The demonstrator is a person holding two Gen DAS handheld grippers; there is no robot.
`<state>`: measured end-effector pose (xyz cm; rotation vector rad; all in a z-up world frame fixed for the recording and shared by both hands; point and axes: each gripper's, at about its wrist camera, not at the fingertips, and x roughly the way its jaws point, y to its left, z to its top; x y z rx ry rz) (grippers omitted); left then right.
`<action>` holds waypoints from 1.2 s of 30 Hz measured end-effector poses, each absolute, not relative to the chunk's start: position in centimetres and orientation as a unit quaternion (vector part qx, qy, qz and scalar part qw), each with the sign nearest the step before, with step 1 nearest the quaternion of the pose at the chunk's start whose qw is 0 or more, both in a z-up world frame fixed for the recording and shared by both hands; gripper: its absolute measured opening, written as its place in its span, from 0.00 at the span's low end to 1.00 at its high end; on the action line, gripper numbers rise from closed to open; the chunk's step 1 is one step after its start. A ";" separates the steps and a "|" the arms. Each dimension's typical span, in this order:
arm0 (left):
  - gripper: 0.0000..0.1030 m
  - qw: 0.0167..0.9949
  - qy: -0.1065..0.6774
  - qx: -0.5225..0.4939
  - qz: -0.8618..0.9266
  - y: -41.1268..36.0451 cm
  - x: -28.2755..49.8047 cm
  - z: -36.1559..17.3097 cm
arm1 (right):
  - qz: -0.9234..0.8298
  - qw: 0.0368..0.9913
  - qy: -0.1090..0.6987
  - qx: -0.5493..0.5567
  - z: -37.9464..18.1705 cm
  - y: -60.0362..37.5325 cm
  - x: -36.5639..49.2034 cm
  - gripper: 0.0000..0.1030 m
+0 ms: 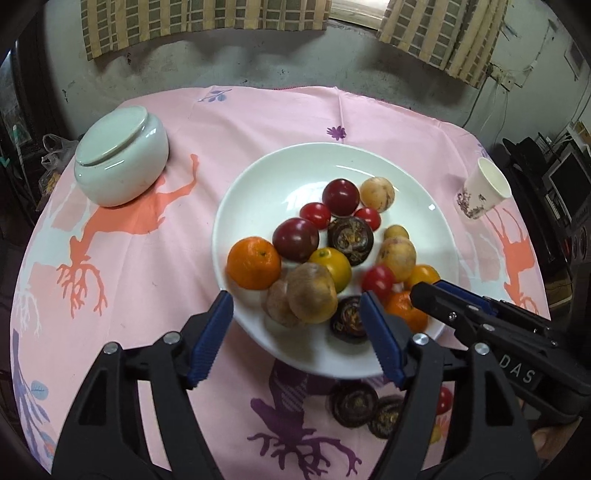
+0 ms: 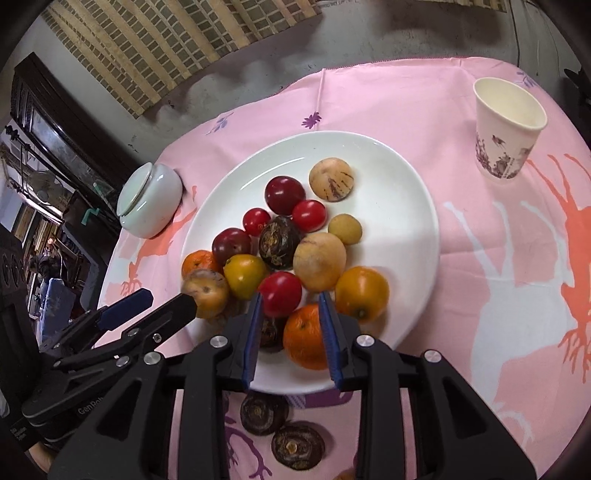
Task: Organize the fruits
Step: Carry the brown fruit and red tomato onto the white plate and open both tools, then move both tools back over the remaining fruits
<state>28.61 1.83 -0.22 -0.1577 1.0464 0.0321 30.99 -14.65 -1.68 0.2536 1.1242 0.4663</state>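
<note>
A round table draped in a pink tablecloth (image 1: 258,122) printed with deer silhouettes is seen against a stained grey wall hung with checked curtains (image 1: 207,18). At the centre of the cloth, a white plate (image 1: 266,177) is heaped with fruit: dark red plums, cherry tomatoes, pale speckled melons, yellow and orange citrus, and dark brown water chestnuts. A mandarin (image 1: 253,262) is perched on the plate's left rim.

The left gripper (image 1: 295,306) is held over the plate's near edge, its blue-padded jaws spread wide with nothing pressed between them (a brownish melon (image 1: 312,293) lies on the plate just beyond the gap). The right gripper (image 2: 291,306) is lowered over the plate's near side, its jaws narrowed around an orange (image 2: 304,338) that sits between the pads; whether the pads actually press on the orange cannot be told. A red tomato (image 2: 280,293) rests just beyond its fingertips.

Two water chestnuts (image 2: 264,413) are left on the cloth, off the plate, near its front edge. An upturned pale green bowl (image 1: 122,162) stands at the far left, and a flowered paper cup (image 2: 508,127) at the far right.
</note>
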 end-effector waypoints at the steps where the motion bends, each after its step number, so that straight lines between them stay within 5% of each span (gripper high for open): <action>1: 0.74 0.863 0.500 -0.074 0.015 1.7 28.2 -0.1 | 0.217 0.814 0.525 0.119 -1.4 -14.9 30.5 0.33; 3: 0.75 0.860 0.506 -0.072 0.015 1.5 27.0 -0.1 | 0.214 0.815 0.524 0.124 -1.0 -15.5 29.4 0.38; 6: 0.77 0.853 0.516 -0.077 0.018 1.5 24.5 -0.3 | 0.207 0.821 0.513 0.141 -0.6 -17.2 27.1 0.63; 22: 0.80 0.810 0.581 -0.077 0.027 1.1 13.0 -3.0 | 0.183 0.776 0.591 0.123 -4.0 -21.3 14.8 0.63; 36: 0.83 0.807 0.586 -0.069 0.014 0.3 10.3 -2.7 | 0.196 0.788 0.578 0.085 -3.0 -20.1 12.4 0.63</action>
